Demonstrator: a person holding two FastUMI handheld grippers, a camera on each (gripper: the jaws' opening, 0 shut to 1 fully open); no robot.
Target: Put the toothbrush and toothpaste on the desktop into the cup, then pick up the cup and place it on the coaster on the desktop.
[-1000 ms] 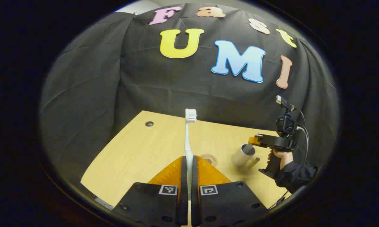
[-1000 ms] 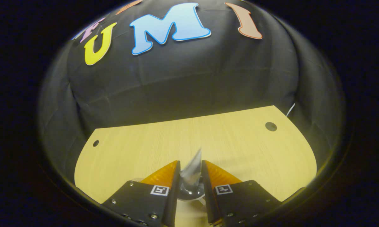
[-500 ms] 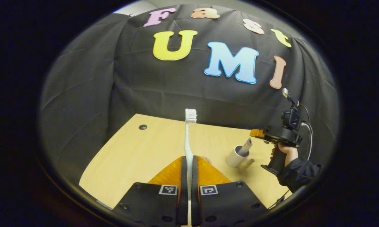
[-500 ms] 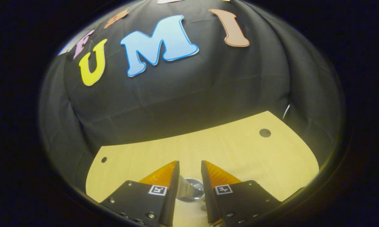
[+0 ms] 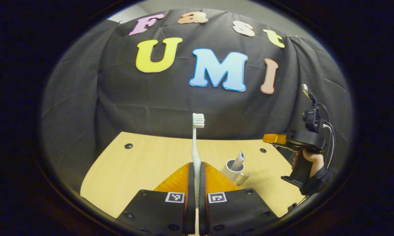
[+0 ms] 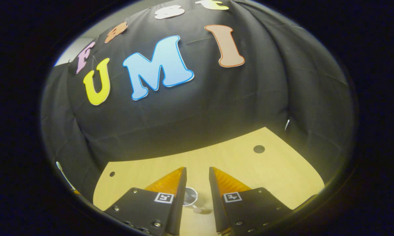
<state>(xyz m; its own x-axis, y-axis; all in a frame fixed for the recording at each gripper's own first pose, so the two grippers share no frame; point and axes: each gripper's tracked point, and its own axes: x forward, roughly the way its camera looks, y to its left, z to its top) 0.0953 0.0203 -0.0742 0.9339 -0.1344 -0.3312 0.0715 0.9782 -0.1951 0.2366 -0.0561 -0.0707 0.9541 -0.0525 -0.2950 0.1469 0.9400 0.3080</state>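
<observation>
A white toothbrush [image 5: 195,141] stands upright, bristles at the top, with my left gripper [image 5: 195,164] shut on its handle. Just right of that gripper's fingers, a white cup [image 5: 230,167] with a side handle stands on the wooden desk [image 5: 144,164]. The toothpaste tube [image 5: 239,156] leans inside the cup with its end sticking out. My right gripper [image 5: 271,138], held by a hand [image 5: 310,157], hovers above and to the right of the cup. In the right gripper view that gripper [image 6: 197,175] is open, and the cup [image 6: 191,196] lies low between its fingers.
The desk has small dark round holes near its back corners [image 5: 128,146] [image 5: 263,150] [image 6: 259,149]. The black cloth wall rises right behind the desk's far edge. A cable [image 5: 328,131] hangs from the right gripper's handle.
The right gripper let go of the toothpaste, which now rests in the cup, then rose and drew back to the right. The left gripper swung so the cup sits nearer its fingers.
</observation>
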